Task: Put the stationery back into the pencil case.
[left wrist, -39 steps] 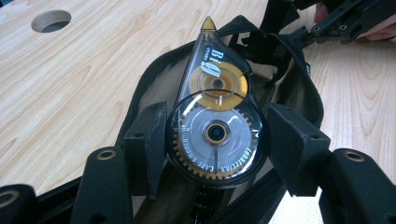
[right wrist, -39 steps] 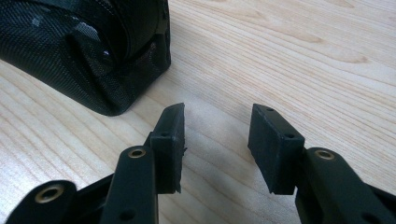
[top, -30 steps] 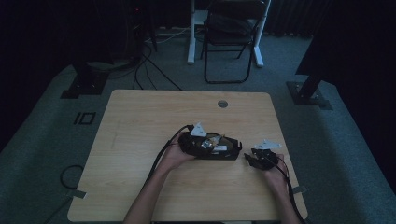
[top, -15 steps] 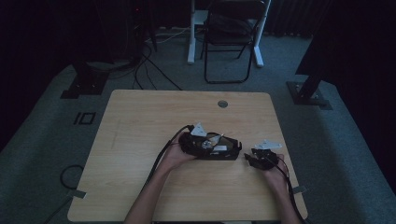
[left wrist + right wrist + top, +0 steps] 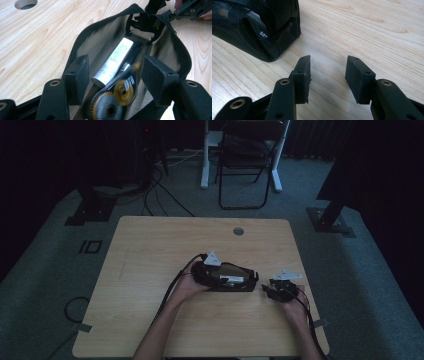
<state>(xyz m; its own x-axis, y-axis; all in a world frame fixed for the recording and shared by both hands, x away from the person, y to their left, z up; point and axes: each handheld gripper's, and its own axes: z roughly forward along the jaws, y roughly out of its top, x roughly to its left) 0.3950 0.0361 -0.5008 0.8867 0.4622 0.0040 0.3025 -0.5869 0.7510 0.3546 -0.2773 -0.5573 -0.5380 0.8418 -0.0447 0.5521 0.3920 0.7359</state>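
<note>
1. The left hand rests on the counter, in the same spot as a moment ago.
2. The left claw reaches into the open pouch. Its jaws are almost fully closed and have just opened a tiny bit. A tape roller, a white tube and a dark pen lie between them. I cannot tell if the pads press on any of them.
3. The pouch has not moved. It lies near the middle of the counter, toward the person's edge, between the two claws. It is black outside and brown inside, with its zip open all along the top. The white tube has small print on it. The tape roller has gold and black wheels and looks blurry.
4. The right claw sits just right of the pouch, where it was before. Its jaws are apart with nothing but bare counter between them, and they do not touch the pouch.
</note>
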